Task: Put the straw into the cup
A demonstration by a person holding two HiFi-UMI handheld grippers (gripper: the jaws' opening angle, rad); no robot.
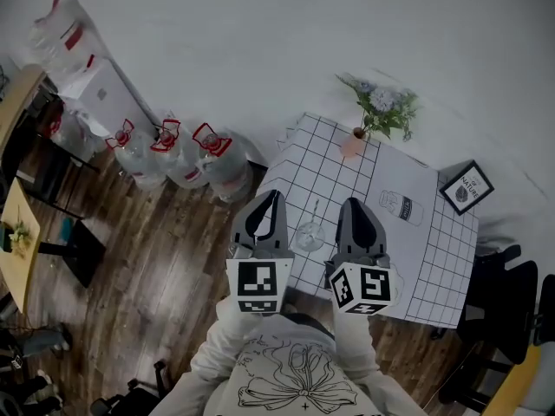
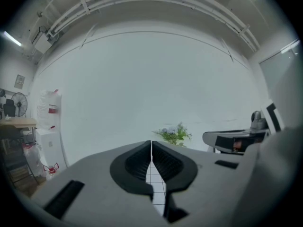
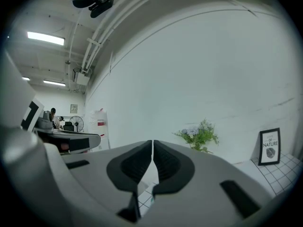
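Cup (image 1: 310, 235) is standing at the table's (image 1: 338, 167) near edge; left gripper (image 1: 276, 194) and right gripper (image 1: 350, 203) are flanking it, both clenched empty, seemingly ready.

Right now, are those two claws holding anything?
Left gripper: shut, holding nothing.
Right gripper: shut, holding nothing.

straw (image 1: 315, 209) — too thin to tell if in cup (image 1: 310, 235) | table (image 1: 416, 258) near edge — behind left tongs (image 1: 276, 194), right tongs (image 1: 350, 202)
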